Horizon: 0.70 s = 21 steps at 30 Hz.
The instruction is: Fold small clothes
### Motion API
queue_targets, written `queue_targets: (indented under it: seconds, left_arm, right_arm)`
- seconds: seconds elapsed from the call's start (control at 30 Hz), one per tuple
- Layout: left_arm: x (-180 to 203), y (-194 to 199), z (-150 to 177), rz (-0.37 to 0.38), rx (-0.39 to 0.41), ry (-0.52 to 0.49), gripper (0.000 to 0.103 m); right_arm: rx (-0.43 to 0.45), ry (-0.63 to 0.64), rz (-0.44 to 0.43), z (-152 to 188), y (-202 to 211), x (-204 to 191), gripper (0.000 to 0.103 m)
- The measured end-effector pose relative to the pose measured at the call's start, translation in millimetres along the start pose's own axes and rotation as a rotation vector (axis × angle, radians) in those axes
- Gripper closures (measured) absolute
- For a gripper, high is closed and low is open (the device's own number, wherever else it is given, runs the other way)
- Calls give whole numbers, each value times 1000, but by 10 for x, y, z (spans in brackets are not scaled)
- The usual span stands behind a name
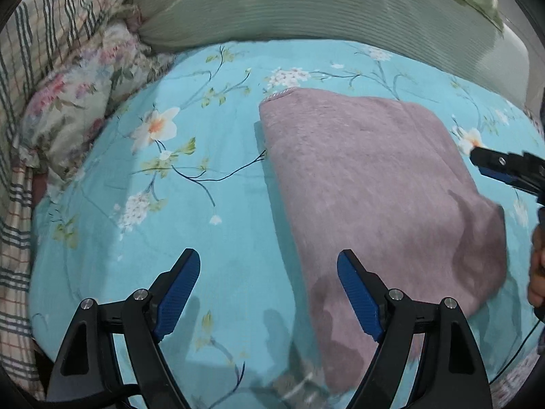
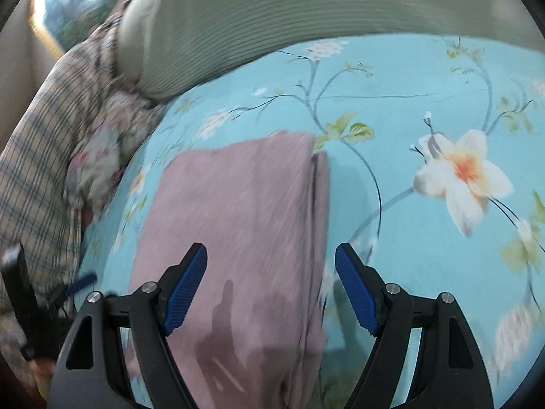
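Note:
A mauve garment [image 1: 374, 187] lies folded flat on the turquoise floral bedsheet [image 1: 136, 238]. My left gripper [image 1: 269, 266] is open and empty, above the sheet at the garment's near left edge. My right gripper [image 2: 270, 259] is open and empty, hovering over the garment [image 2: 238, 221] near its right folded edge. In the left wrist view the right gripper [image 1: 504, 167] pokes in from the right beside the garment. In the right wrist view part of the left gripper [image 2: 20, 293] shows at the far left.
A green ribbed pillow [image 1: 306, 3] lies along the far side of the bed. A plaid and floral quilt [image 1: 61, 78] is bunched at the left. Bare sheet [image 2: 442, 102] lies right of the garment.

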<state>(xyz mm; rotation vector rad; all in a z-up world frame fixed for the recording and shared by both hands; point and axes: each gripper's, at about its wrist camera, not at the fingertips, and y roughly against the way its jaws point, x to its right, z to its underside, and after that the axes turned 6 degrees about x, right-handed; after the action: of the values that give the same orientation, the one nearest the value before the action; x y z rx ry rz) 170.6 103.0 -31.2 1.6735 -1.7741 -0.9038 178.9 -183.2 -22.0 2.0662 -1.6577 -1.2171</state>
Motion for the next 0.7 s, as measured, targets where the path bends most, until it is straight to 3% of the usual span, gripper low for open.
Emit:
queue_targets:
  seconds: [0.1, 0.17, 0.23, 0.33, 0.43, 0.53, 0.7]
  left_arm:
    - [-66, -203, -100, 33, -28, 61, 20]
    - [-88, -307, -173, 46, -33, 87, 20]
    - [-85, -367, -228, 37, -33, 92, 20]
    - [-79, -411, -292, 38, -18, 91, 20]
    - [-15, -539, -265, 39, -37, 76, 20]
    - [23, -638, -242, 38, -39, 65, 18]
    - [-28, -644, -251, 50, -39, 75, 18]
  right_arm:
    - [-17, -57, -18, -204, -323, 125, 39]
    - [-36, -73, -31, -281, -501, 158, 90]
    - [-30, -76, -44, -331, -538, 145, 91]
    - [53, -7, -29, -348, -357, 20, 91]
    - [19, 26, 38, -259, -492, 65, 91]
    - [-7, -11, 43, -217, -606, 185, 85]
    - [79, 41, 98, -304, -183, -38, 81]
